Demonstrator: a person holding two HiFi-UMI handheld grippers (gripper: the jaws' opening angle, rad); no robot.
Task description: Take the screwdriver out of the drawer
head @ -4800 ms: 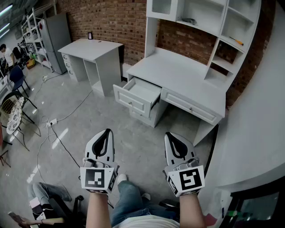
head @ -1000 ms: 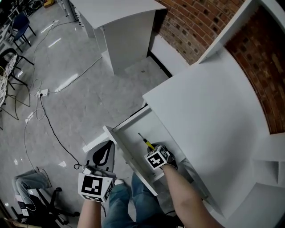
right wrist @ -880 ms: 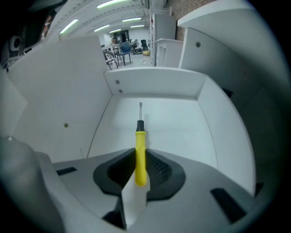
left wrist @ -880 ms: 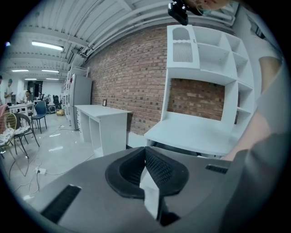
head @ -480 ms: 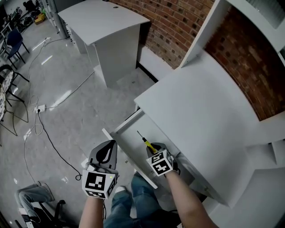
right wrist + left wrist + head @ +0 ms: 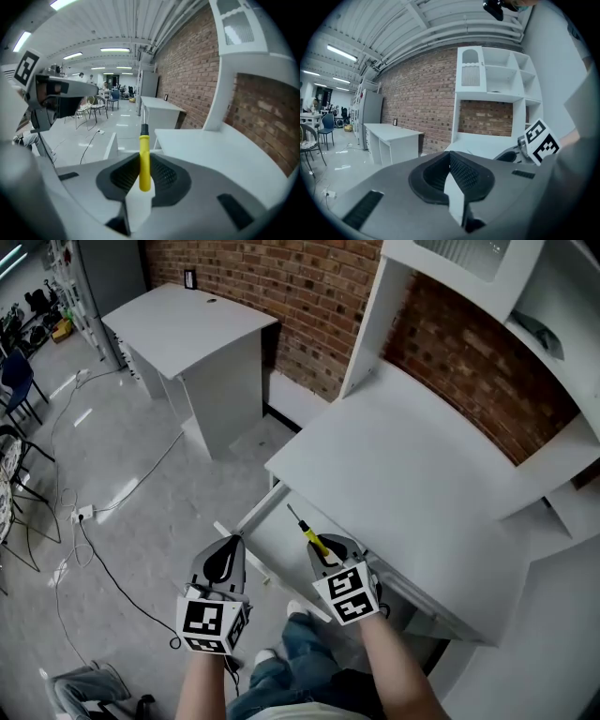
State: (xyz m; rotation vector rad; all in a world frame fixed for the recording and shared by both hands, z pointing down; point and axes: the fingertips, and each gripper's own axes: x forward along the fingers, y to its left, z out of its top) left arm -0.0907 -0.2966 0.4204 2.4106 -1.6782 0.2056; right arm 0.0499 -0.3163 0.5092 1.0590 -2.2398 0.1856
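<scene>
White desk (image 6: 412, 479) w/ open drawer (image 6: 277, 536), brick wall (image 6: 281, 277), grey floor (image 6: 122, 451).

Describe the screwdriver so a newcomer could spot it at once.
Find the white desk against the brick wall, then its open drawer. Over that drawer, the right tongs grip the screwdriver by its handle. It is the only yellow thing there, its thin metal shaft pointing forward out of the tongs.
</scene>
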